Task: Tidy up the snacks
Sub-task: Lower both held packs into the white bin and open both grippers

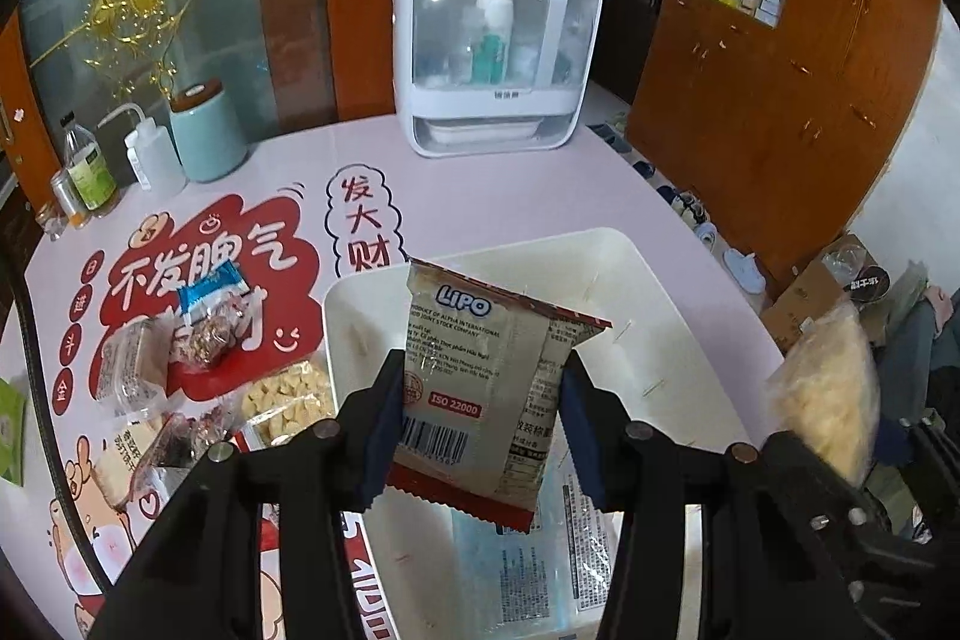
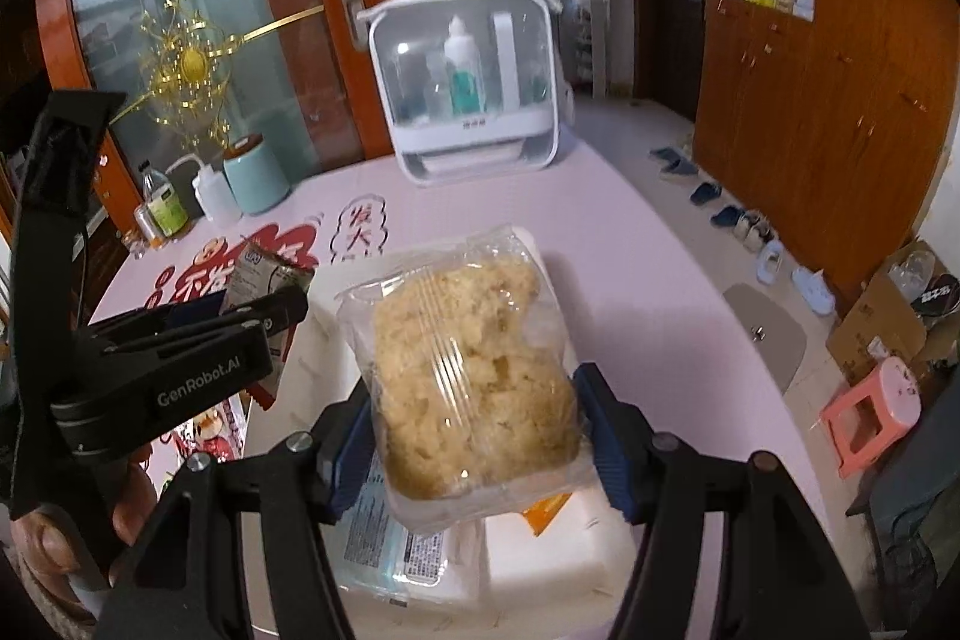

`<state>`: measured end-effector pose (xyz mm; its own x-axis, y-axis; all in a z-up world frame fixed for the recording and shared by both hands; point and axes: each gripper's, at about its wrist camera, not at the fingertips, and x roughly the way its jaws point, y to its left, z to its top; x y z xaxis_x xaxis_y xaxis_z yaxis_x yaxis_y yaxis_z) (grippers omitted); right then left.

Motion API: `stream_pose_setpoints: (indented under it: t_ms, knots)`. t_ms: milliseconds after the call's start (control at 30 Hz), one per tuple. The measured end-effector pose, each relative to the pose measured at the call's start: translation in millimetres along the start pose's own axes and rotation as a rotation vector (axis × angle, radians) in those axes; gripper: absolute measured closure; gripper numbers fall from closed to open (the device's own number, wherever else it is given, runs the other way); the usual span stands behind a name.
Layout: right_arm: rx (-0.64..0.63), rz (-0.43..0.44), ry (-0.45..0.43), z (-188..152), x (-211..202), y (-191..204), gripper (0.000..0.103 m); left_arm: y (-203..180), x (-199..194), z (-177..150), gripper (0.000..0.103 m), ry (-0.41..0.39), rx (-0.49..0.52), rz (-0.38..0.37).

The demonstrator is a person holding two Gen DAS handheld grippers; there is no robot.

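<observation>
My left gripper point(image 1: 483, 400) is shut on a LiPO snack packet point(image 1: 480, 370), held upright by its sides above a white bin point(image 1: 630, 280). In the bin lies a blue-and-white packet point(image 1: 516, 568). My right gripper point(image 2: 474, 412) is shut on a clear bag of pale yellow flaky snack point(image 2: 474, 358), over the same bin point(image 2: 558, 538). Beneath that bag the bin holds the blue-and-white packet point(image 2: 390, 538) and an orange one point(image 2: 546, 511). The left gripper point(image 2: 258, 316) with its packet point(image 2: 264, 274) shows at the left of the right wrist view. Several loose snack packets point(image 1: 198, 328) lie left of the bin.
At the far side of the pink printed tablecloth point(image 1: 480, 184) stands a white case with bottles point(image 1: 492, 40). A teal canister point(image 1: 207, 130) and small bottles point(image 1: 90, 166) are at the back left. The table's right edge drops to a floor with shoes, boxes and a pink stool point(image 2: 870, 406).
</observation>
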<state>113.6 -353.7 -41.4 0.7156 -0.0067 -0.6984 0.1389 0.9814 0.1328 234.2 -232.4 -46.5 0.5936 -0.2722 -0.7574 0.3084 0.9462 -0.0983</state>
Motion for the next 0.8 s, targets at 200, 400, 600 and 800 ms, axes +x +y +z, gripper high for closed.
stream_pose_setpoints:
  t_ms: [200,400,600,800]
  knots:
    - [0.006,0.025,0.015,-6.3,9.8,2.3,0.023,6.1,-1.2,-2.2,0.014,-0.014,-0.016,0.005]
    - [0.019,0.023,0.021,-6.7,5.6,4.2,0.023,13.1,-10.1,-5.9,0.014,-0.005,-0.025,0.008]
    - [0.015,0.029,0.049,-11.7,1.3,8.1,0.023,19.8,-26.1,-14.5,0.014,-0.049,-0.037,0.032]
    - [0.005,-0.001,0.007,-21.3,-14.0,19.1,0.023,26.4,-59.8,-32.9,0.014,-0.156,-0.024,0.057]
